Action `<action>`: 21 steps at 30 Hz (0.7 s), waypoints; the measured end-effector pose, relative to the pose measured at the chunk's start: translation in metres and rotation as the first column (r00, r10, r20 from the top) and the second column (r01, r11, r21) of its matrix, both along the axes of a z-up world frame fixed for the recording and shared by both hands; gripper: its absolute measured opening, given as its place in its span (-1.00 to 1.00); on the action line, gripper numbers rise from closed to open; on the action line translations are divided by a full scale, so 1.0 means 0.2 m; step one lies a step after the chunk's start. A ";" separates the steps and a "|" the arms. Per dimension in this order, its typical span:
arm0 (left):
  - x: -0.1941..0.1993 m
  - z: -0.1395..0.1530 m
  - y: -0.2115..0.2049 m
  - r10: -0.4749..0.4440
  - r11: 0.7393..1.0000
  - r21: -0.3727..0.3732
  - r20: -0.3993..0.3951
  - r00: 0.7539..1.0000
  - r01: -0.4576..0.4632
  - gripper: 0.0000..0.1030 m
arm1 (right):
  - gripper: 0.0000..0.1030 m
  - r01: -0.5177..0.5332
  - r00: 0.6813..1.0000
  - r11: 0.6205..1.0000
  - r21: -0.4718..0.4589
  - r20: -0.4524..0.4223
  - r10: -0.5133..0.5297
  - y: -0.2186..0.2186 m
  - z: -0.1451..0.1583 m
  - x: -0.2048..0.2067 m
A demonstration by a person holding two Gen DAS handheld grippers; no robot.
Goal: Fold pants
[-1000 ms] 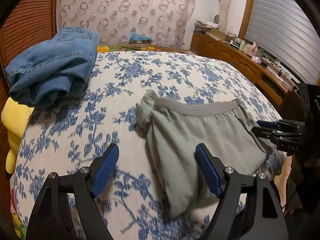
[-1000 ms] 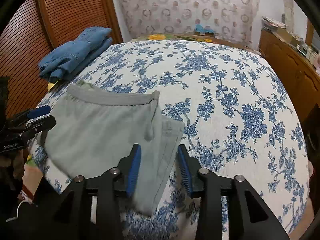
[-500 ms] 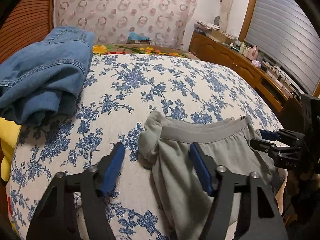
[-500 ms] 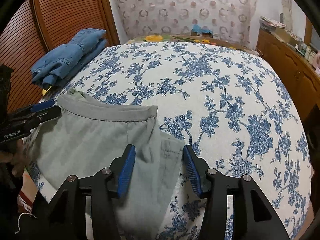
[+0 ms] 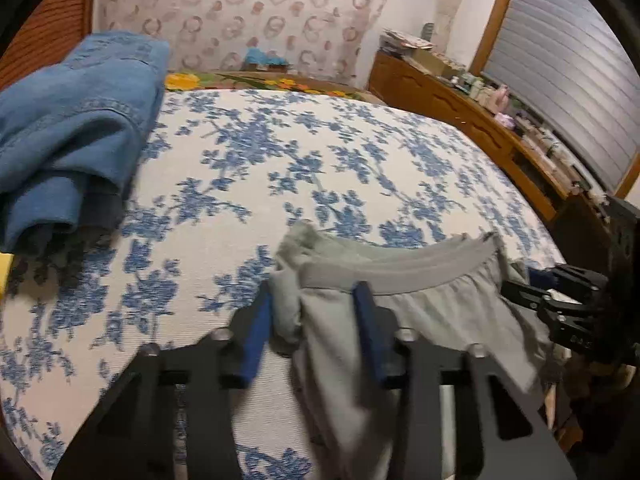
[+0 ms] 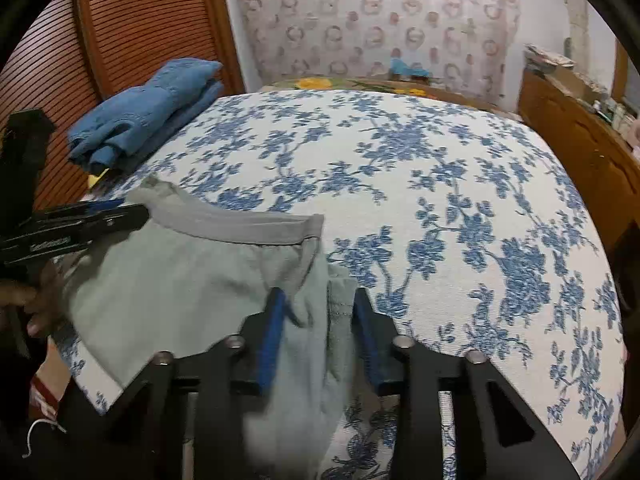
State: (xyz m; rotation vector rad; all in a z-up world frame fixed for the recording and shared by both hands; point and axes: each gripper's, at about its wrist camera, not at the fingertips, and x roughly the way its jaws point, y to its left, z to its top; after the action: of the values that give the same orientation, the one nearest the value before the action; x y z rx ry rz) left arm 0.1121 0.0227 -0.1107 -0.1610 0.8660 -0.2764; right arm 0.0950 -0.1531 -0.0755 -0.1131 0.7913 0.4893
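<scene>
Grey pants [image 5: 420, 304] lie at the near edge of the floral bedspread [image 5: 280, 160], waistband facing away from me; they also show in the right wrist view [image 6: 180, 280]. My left gripper [image 5: 312, 312] is open, its jaws either side of the bunched left waistband corner. My right gripper [image 6: 318, 320] is open, its jaws straddling the right side seam just below the waistband. Each gripper shows side-on in the other's view: the right gripper [image 5: 560, 300], the left gripper [image 6: 80, 224].
A folded pile of blue denim [image 5: 76, 128] sits at the bed's far left, also in the right wrist view [image 6: 144, 108]. A wooden dresser [image 5: 480, 120] with clutter runs along the right. A slatted wooden door [image 6: 120, 40] stands left.
Both grippers have moved forward onto the grey pants' waistband corners, and their jaws have narrowed around the cloth. The pants have shifted toward the bed edge.
</scene>
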 end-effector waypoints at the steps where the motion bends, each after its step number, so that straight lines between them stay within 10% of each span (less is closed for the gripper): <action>1: 0.00 0.00 0.00 0.000 1.000 0.001 0.004 1.000 0.000 -0.38 | -0.55 -0.008 1.000 1.000 0.000 0.000 0.008 0.00 0.00 0.00; 5: -0.02 0.02 0.00 -0.010 1.000 -0.029 0.020 1.000 0.011 -0.70 | -0.76 -0.038 0.999 0.999 0.021 -0.013 0.038 0.00 0.00 0.00; 21: -0.19 0.31 0.02 0.013 0.998 -0.068 0.217 0.976 0.002 -0.74 | -0.78 -0.082 0.987 0.992 0.093 0.147 0.068 -0.05 0.22 -0.14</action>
State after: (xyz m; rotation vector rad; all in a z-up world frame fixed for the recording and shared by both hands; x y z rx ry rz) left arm 0.0736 0.0267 -0.0490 -0.1920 0.6393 -0.3124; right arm 0.0666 -0.1640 -0.0310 -0.0860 0.6229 0.5845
